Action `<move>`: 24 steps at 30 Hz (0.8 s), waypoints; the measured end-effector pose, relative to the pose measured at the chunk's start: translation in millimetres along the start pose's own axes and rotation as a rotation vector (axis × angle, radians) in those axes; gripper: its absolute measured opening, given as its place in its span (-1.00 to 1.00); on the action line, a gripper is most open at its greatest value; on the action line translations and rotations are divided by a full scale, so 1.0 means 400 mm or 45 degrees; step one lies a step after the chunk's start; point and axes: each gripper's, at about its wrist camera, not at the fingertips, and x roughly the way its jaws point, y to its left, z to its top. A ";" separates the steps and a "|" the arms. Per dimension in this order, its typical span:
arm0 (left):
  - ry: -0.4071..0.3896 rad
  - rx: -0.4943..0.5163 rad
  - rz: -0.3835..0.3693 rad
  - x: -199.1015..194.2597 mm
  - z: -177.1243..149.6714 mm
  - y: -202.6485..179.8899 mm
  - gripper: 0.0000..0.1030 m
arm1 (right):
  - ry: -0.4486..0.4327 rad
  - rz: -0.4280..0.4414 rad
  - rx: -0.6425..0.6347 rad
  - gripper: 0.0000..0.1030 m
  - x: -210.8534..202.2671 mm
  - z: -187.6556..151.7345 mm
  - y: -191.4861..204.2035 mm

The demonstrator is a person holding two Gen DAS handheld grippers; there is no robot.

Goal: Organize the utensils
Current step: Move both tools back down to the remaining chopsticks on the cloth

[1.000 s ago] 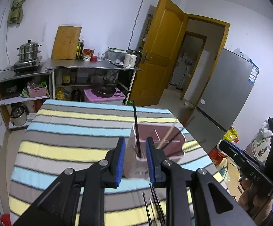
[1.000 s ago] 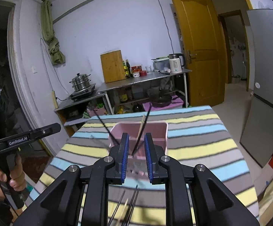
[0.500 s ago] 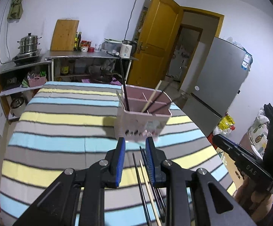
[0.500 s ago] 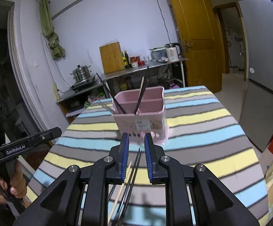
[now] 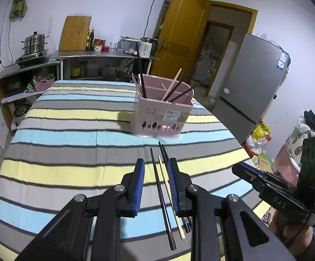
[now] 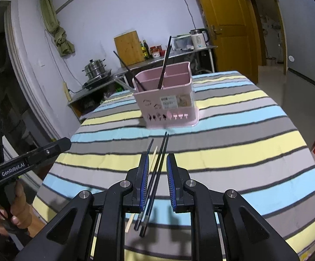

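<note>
Left wrist view, left gripper (image 5: 156, 174) spread above loose chopsticks (image 5: 165, 187) on striped tablecloth (image 5: 70, 130), holding nothing, pink holder (image 5: 161, 117) beyond, right gripper (image 6: 157, 169) likewise spread, empty.

The left black two-finger gripper with blue pads (image 5: 156, 174) points forward and downward. Its jaws stand a little apart and the pads press on nothing. The right black two-finger gripper with blue pads (image 6: 157, 169) has the same tilt, with a narrow empty gap between the jaws. A person's hand (image 6: 16, 206) is wrapped around the handle of the left gripper.
</note>
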 end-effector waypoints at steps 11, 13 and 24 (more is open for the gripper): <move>0.099 -0.011 -0.011 0.055 -0.053 0.002 -0.55 | 0.062 -0.004 0.005 -0.67 0.040 -0.028 -0.007; 0.123 -0.021 -0.013 0.072 -0.057 0.007 -0.55 | 0.076 -0.006 0.017 -0.67 0.053 -0.032 -0.016; 0.247 -0.057 -0.014 0.184 -0.067 0.023 -0.55 | 0.164 -0.008 0.066 -0.67 0.131 -0.038 -0.057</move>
